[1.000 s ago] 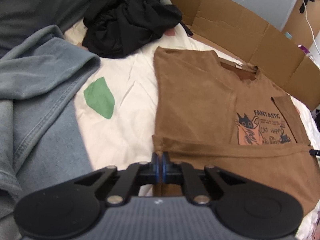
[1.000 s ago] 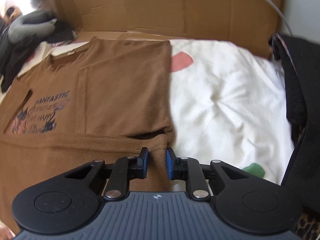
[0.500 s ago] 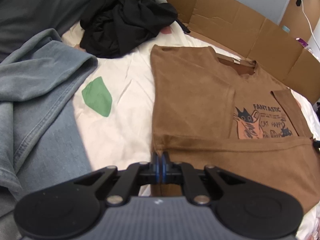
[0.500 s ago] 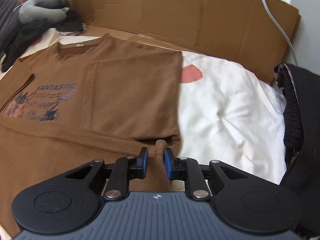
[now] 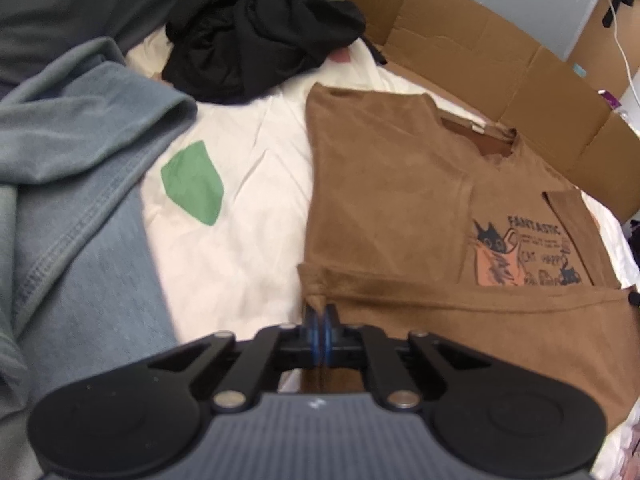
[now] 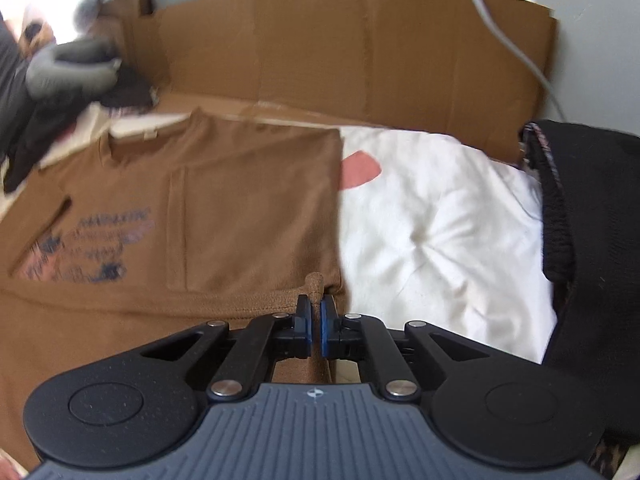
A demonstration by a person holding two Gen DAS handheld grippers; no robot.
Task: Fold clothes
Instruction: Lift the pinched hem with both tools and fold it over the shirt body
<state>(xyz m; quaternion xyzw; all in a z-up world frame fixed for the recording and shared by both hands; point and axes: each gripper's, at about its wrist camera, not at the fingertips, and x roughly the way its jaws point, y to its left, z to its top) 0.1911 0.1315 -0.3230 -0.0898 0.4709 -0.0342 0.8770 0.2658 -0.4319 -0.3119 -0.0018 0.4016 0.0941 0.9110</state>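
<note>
A brown T-shirt with a cat print lies on the white bedding, its sides folded in and its bottom hem lifted toward the print. My left gripper is shut on the hem's left corner. In the right wrist view the same brown T-shirt spreads to the left, and my right gripper is shut on the hem's right corner, a nub of cloth sticking up between the pads.
Grey-blue garments pile up at the left and a black heap lies behind. Flattened cardboard lines the far edge. A black garment borders the right. White bedding shows between them.
My right gripper closed on the hem's corner, which had stood loose between its pads, and lifted it a little. The left gripper kept its grip and hardly moved.
</note>
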